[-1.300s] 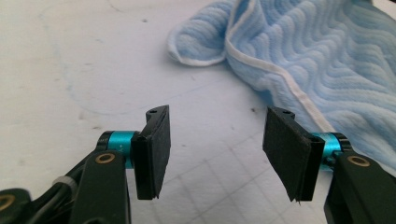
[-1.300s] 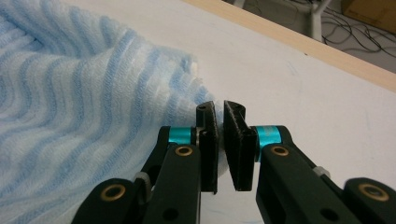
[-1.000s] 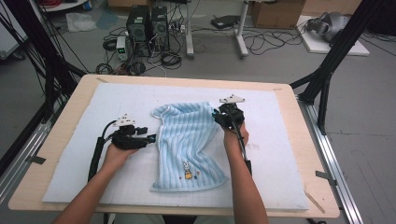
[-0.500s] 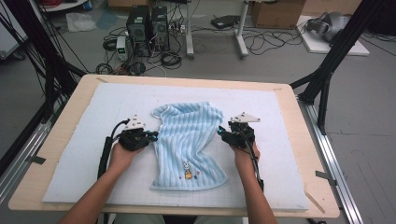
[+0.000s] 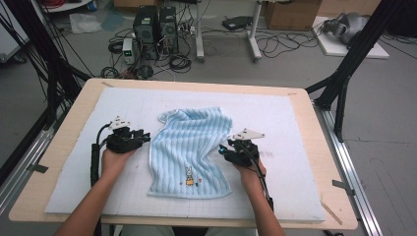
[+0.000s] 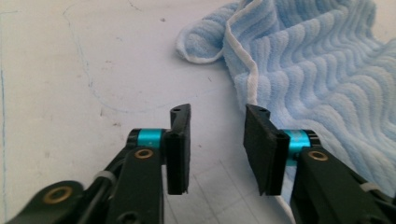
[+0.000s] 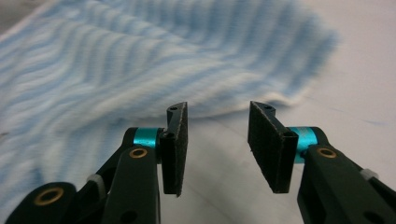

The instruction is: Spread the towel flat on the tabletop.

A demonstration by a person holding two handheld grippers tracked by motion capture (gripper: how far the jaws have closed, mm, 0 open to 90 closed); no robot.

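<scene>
A light-blue ribbed terry towel with a white hem and a small embroidered rabbit [image 5: 191,152] is seen spread, somewhat rumpled, at the middle of a white padded mat [image 5: 295,123] laid over a pale wooden table [image 5: 324,147], its far corner curled over on itself. The left gripper [image 5: 143,137] is held just beside the towel's left hem, its jaws having just been opening, with bare mat between them and nothing gripped. The right gripper [image 5: 224,149] is poised at the opposite edge, its jaws having just been closing a little, yet parted and empty in its own view [image 7: 217,144]. The two tools appear to be set on either side so that both edges can be taken at once, presumably for straightening or folding. The white hem [image 6: 252,84] is seen running just beside the left gripper's right-hand pad.
</scene>
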